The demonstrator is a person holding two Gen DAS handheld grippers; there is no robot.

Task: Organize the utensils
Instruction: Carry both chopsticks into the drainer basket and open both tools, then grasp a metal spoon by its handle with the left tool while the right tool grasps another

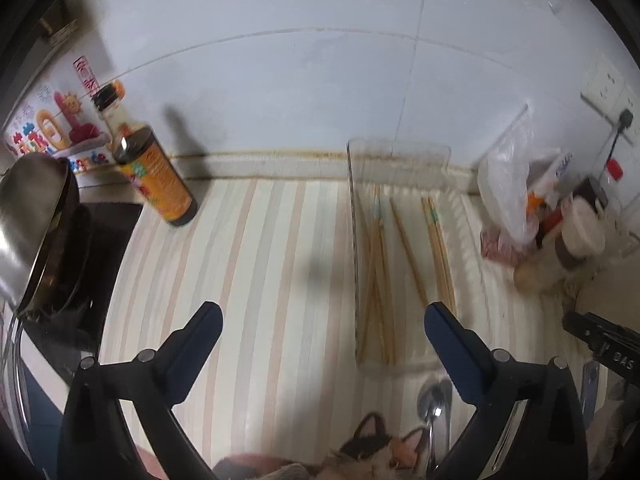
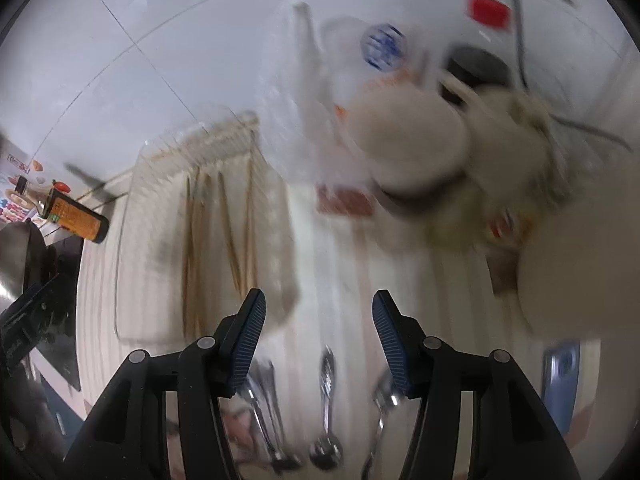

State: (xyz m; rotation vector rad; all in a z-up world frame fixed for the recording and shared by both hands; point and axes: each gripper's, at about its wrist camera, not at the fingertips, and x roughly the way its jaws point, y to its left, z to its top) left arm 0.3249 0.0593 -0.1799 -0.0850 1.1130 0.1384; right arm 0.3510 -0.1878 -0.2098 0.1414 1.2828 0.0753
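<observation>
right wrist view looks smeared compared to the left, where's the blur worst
Right wrist view: heavy motion smear, worst on the jars and bags upper right; spoons streaked; the right claw stays sharp. Left wrist view: mostly crisp, chopsticks clear, fisheye bending the wall lines.

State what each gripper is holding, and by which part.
Nothing is held. The left gripper is open over the striped cloth, and the right gripper is open above the metal spoons, with no utensil between the fingers of either.

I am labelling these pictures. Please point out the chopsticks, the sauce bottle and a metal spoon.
chopsticks (image 1: 378,264): left wrist view, mid-shaft.
sauce bottle (image 1: 160,178): left wrist view, orange label.
metal spoon (image 2: 328,376): right wrist view, handle.
</observation>
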